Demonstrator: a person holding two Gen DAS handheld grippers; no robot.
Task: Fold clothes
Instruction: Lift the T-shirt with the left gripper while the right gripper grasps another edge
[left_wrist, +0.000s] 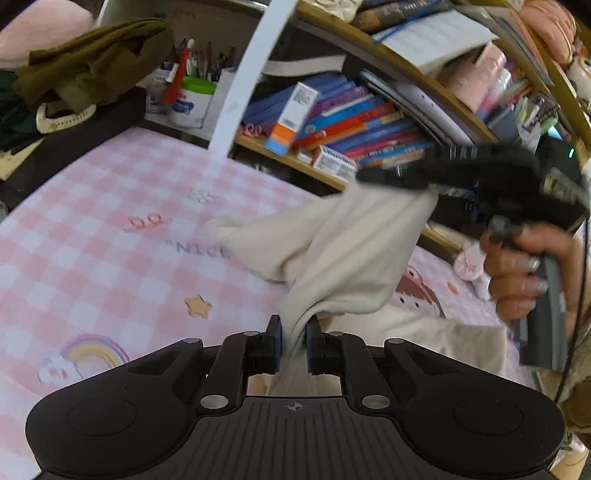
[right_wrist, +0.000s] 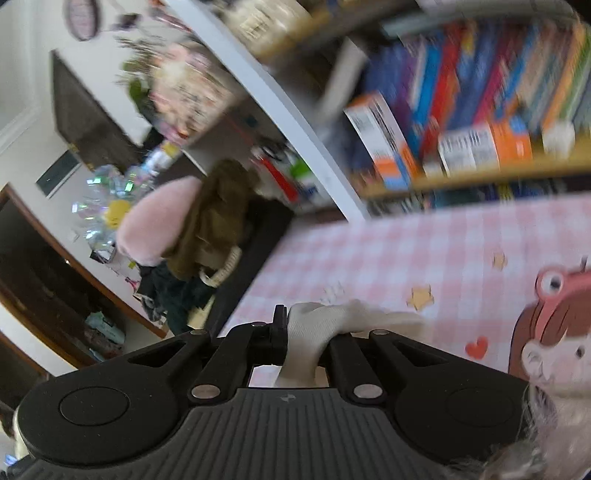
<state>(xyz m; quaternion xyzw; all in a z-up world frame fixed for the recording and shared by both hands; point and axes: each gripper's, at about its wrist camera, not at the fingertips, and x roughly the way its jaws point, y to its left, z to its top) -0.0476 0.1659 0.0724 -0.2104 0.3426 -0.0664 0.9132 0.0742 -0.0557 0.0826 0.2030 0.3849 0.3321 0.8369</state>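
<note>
Holding the cream garment (left_wrist: 351, 251) aloft above the near right of the pink checked sheet (left_wrist: 110, 206), we risk a slipped corner: the left gripper (left_wrist: 293, 343) and right gripper (right_wrist: 306, 338) each pinch only a thin bunch (jaws nearly shut on cloth). It looks soft, twisted, creased, sagging between them.

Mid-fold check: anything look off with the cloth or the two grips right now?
Nothing damaged. The cream garment hangs twisted and bunched between the left gripper and right gripper, not spread flat on the pink checked sheet. The right wrist view is blurred.
</note>
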